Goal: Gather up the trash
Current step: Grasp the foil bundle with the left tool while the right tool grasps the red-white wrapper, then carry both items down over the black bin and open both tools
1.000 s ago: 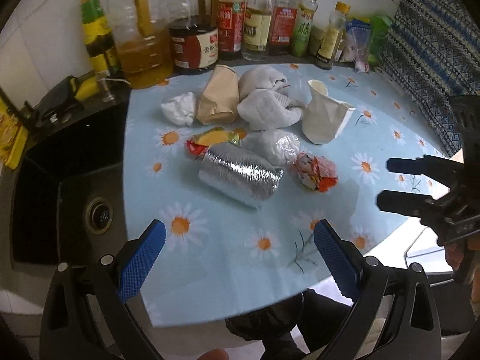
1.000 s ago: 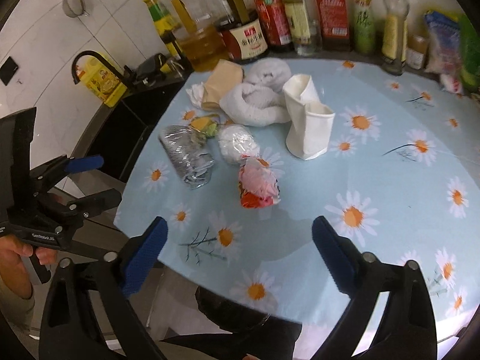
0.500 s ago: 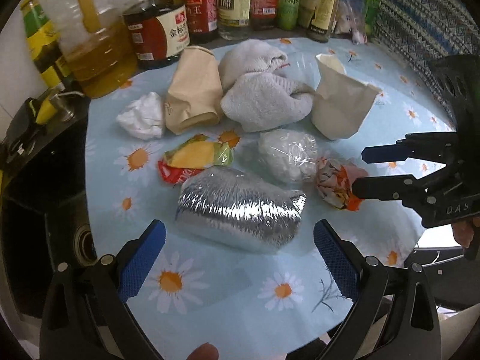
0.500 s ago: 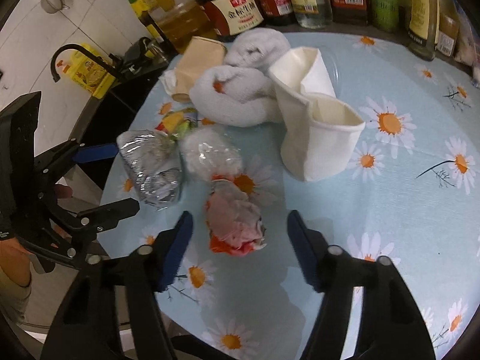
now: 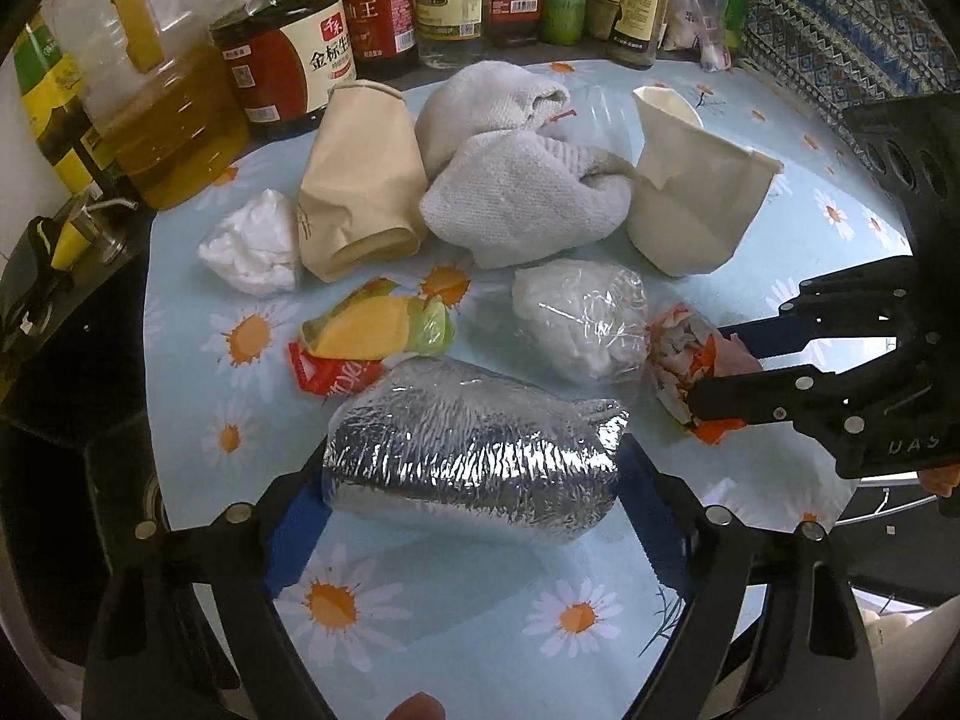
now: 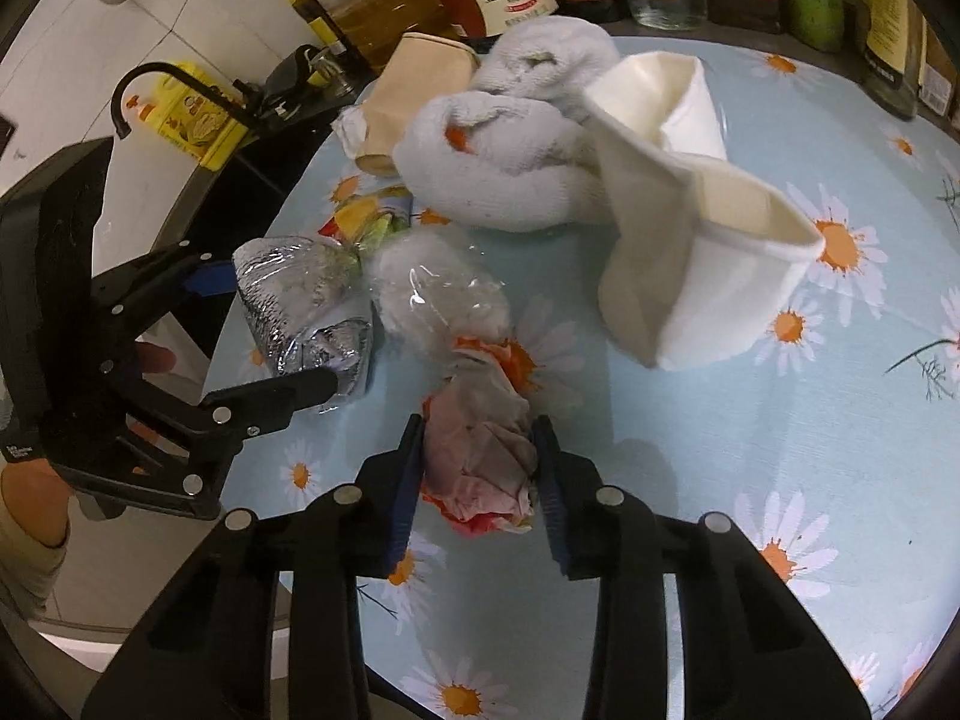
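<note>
Trash now sits in both tongs: left gripper (image 5: 474,504) has narrowed around the foil pack (image 5: 474,456) at 6 o'clock, right gripper (image 6: 477,462) has pinched the red wad (image 6: 480,462); both look ready to lift.

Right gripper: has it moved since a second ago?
Yes. The right gripper has advanced toward the bottles, its fingers now pinching the crumpled pink wrapper near the white paper cup.

On the table (image 5: 480,594), the foil packet (image 5: 474,456) lies before the wrapped ball (image 5: 579,318), the towel (image 5: 516,204) behind both.
</note>
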Available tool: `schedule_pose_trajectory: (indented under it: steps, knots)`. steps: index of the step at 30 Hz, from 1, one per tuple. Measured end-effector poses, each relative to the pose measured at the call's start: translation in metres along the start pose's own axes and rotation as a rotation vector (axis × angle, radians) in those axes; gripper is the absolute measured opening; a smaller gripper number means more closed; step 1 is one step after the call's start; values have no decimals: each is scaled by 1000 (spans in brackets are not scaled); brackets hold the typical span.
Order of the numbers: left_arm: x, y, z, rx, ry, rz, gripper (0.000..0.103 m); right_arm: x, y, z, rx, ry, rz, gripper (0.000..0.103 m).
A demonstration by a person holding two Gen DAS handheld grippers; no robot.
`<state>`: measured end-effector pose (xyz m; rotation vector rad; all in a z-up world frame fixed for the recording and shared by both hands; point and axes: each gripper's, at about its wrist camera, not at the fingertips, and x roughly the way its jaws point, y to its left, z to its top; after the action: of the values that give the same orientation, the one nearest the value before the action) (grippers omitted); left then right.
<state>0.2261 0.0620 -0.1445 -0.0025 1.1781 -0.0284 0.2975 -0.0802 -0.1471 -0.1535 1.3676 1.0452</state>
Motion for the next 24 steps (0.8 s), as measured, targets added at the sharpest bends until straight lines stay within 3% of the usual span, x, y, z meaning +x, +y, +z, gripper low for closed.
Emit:
schedule_pose_trajectory:
  steps: [12,24]
  knots:
    - [-11,-2,-5,-11,-18,-34,79,-14,4,-6,11,-26,10,36]
    - [-52,-14,-29,-44,-64,-39,79,-41,32,-28,-28,-60,2,36]
